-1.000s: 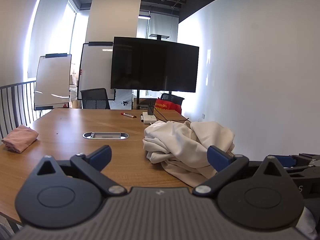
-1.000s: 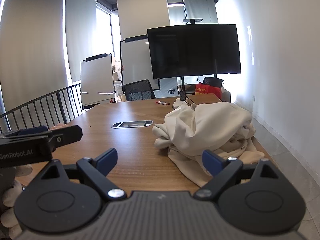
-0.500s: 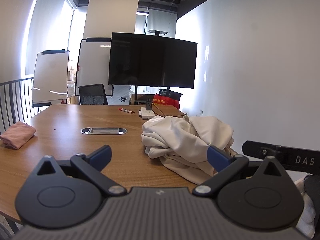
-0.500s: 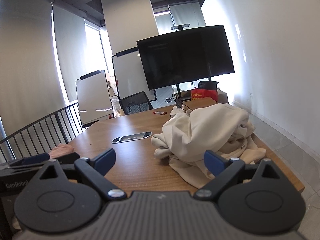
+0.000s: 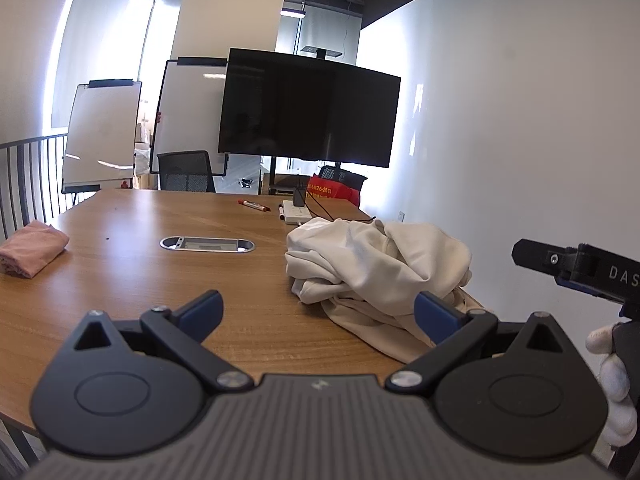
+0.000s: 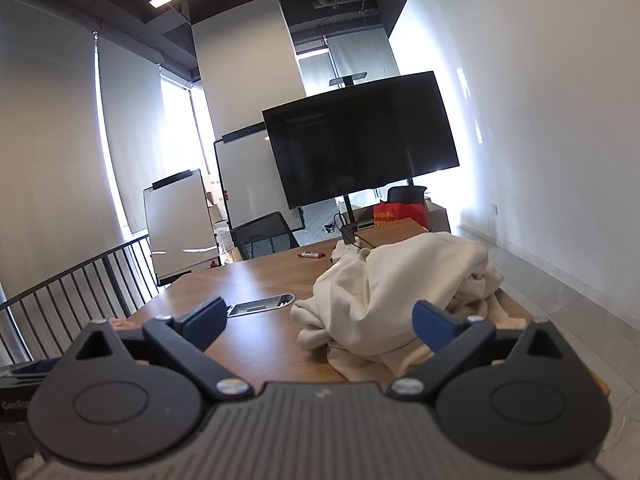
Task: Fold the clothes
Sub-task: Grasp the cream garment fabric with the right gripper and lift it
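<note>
Cream garment (image 5: 380, 264) lies bunched near the surface (image 5: 132, 276) edge, so either spread, empty hand-held gripper (image 5: 318, 312) (image 6: 320, 320) may pinch several layers or drag it off.

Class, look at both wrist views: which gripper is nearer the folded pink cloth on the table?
Left. The left gripper faces the table with the pink cloth off to its left; the right gripper sits farther right, facing the cream garment.
</note>
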### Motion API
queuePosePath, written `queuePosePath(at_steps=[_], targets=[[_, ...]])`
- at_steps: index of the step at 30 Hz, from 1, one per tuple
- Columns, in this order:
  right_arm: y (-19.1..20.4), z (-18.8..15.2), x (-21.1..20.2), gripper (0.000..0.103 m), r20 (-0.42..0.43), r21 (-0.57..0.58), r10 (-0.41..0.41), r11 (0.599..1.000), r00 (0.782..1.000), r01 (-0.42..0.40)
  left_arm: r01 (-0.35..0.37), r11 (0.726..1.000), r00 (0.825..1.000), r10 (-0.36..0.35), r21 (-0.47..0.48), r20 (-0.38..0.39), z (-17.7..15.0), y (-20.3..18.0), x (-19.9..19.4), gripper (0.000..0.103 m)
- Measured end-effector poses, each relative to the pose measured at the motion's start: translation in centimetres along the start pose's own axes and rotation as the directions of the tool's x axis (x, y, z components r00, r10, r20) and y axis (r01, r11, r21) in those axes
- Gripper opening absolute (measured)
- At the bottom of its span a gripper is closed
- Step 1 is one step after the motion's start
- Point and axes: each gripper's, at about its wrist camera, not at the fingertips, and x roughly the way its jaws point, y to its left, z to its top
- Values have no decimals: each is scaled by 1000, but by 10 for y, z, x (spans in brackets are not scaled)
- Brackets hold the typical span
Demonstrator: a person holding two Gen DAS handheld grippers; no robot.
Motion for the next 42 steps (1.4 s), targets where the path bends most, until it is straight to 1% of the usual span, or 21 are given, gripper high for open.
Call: queuePosePath(at_steps=[2,5,7,9,12,17,19,21,22,24,25,26,28,30,33,35,36,40,42], targets=[[-9,4,11,101,20,4,-39,999,999,39,5,1000,1000,-5,-15,-10,-1,5,2,102],[-27,8,41,101,20,22,-105,994,994,104,11,999,1000,-12,-37,-21,-2,12,3,102],[-40,9,66,101,5,36,-119,992,993,119,9,999,1000,-10,-44,-14,0,16,3,102],[-57,8,99,101,-39,45,-143,988,989,145,9,998,1000,-10,-55,-7,1,20,3,102],[-75,1,149,99,-106,57,-176,981,979,183,19,995,999,-22,-94,-34,3,27,11,102],[-91,-11,215,96,-189,60,-163,982,968,177,16,986,995,-32,-168,-95,3,39,26,102],[-93,-14,238,96,-213,47,-157,984,964,171,34,977,993,-57,-209,-104,3,44,29,102],[-90,-17,259,96,-231,27,-169,983,958,180,69,966,989,-99,-249,-110,4,49,31,102],[-88,-18,270,91,-241,18,-175,983,955,185,85,962,987,-117,-260,-109,4,51,30,102],[-79,-19,298,78,-277,-4,-220,974,935,228,114,959,984,-145,-258,-103,4,52,25,102],[-75,-19,309,63,-288,-22,-243,969,927,247,129,961,983,-157,-247,-98,5,52,23,102],[-66,-17,321,41,-291,-55,-273,962,917,269,129,963,983,-155,-235,-95,6,51,20,102],[-49,-15,336,15,-268,-133,-350,936,898,326,118,969,986,-140,-217,-88,7,50,17,102],[-30,-9,345,11,-238,-150,-358,932,903,330,110,971,988,-130,-211,-83,8,52,16,102],[2,6,352,10,-174,-189,-346,931,922,313,95,970,990,-116,-224,-84,6,58,19,102],[22,22,353,9,-136,-188,-325,936,936,298,81,967,990,-106,-240,-93,6,63,23,102],[29,28,355,9,-127,-188,-312,940,942,286,72,966,990,-100,-250,-101,6,66,26,102],[74,74,366,9,-70,-184,-225,961,972,209,39,964,992,-70,-263,-106,9,72,33,102],[96,92,373,9,-68,-182,-182,969,981,168,19,965,993,-48,-262,-106,11,77,34,102]])
